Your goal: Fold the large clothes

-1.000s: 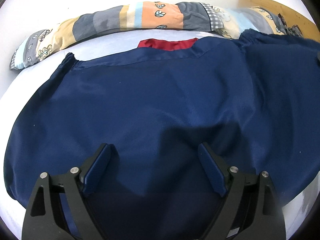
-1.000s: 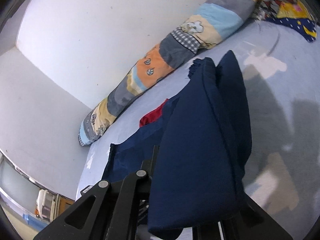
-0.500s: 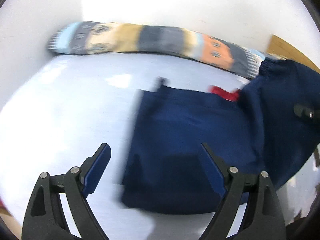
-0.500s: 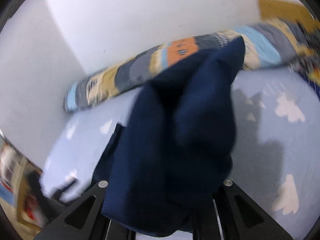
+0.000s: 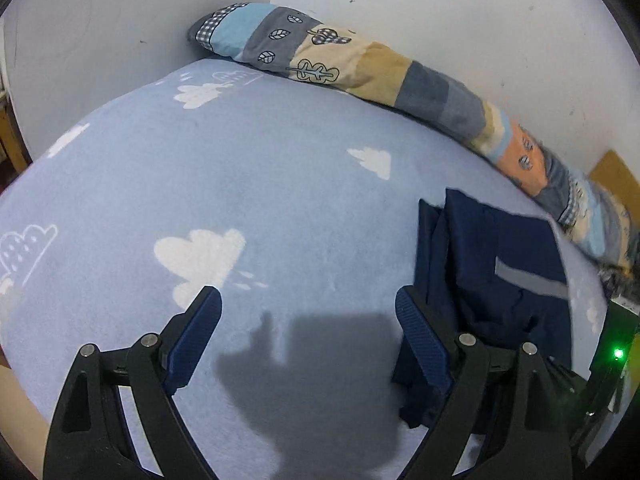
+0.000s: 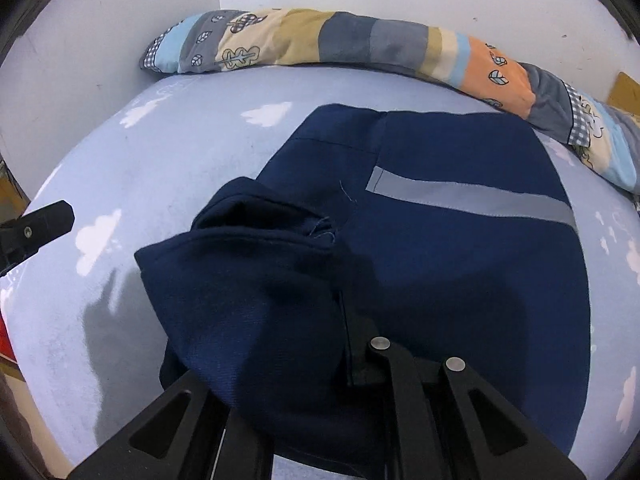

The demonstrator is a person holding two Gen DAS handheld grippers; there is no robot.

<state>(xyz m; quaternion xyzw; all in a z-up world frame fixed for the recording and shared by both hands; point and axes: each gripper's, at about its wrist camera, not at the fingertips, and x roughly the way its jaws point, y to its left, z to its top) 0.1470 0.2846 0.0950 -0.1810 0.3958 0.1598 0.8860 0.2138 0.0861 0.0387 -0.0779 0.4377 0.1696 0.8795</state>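
A navy garment (image 6: 460, 248) with a grey reflective stripe (image 6: 472, 196) lies folded over on the light blue bed sheet (image 6: 168, 168). It also shows in the left wrist view (image 5: 492, 272) at the right. My right gripper (image 6: 320, 320) is shut on a bunched sleeve of the navy garment (image 6: 248, 280), which drapes over its fingers and hides them. My left gripper (image 5: 308, 324) is open and empty above bare sheet (image 5: 240, 184), left of the garment. Its tip shows at the left edge of the right wrist view (image 6: 40, 224).
A long patchwork bolster pillow (image 6: 360, 44) lies along the white wall at the far side of the bed, also in the left wrist view (image 5: 360, 68). A wooden board (image 5: 616, 176) stands at the far right. The bed edge runs at the left.
My right gripper has carried the sleeve across and down onto the body, so the stripe side now faces up. My left gripper has swung left off the garment over bare sheet, staying open.
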